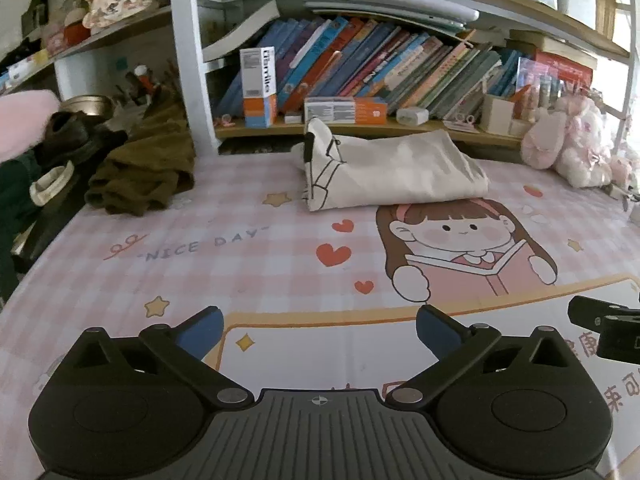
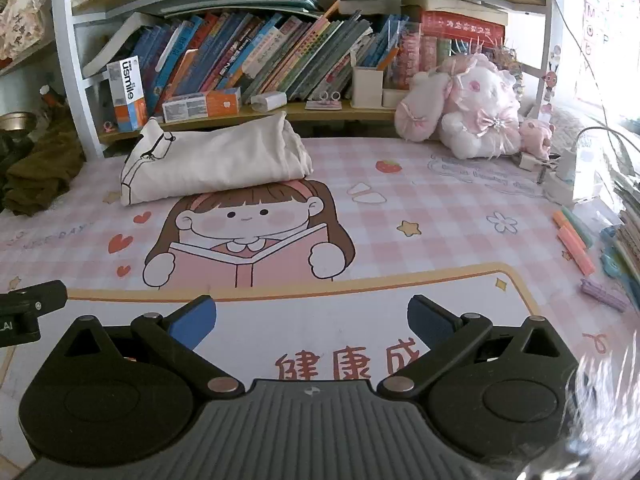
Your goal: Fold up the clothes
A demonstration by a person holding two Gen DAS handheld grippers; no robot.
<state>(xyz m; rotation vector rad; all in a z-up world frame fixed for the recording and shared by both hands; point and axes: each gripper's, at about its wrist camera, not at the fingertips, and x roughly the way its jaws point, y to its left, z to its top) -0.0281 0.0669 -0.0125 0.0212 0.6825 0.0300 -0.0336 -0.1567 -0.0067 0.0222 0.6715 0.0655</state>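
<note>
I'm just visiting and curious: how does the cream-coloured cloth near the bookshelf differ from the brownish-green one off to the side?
The cream garment is pale with thin dark line markings; the olive garment is a plain dark brownish green. The cream garment lies folded into a neat, flat-sided bundle, while the olive garment sits crumpled in a loose heap. The cream garment rests mid-desk by the shelf; the olive garment is at the desk's left edge beside other dark clothes. Both lie on the pink checked mat, and no fingers touch either.

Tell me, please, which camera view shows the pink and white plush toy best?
The right wrist view: the plush toy sits whole, lit and unblocked beside the shelf. The left wrist view shows it only small and warped at the right edge.
</note>
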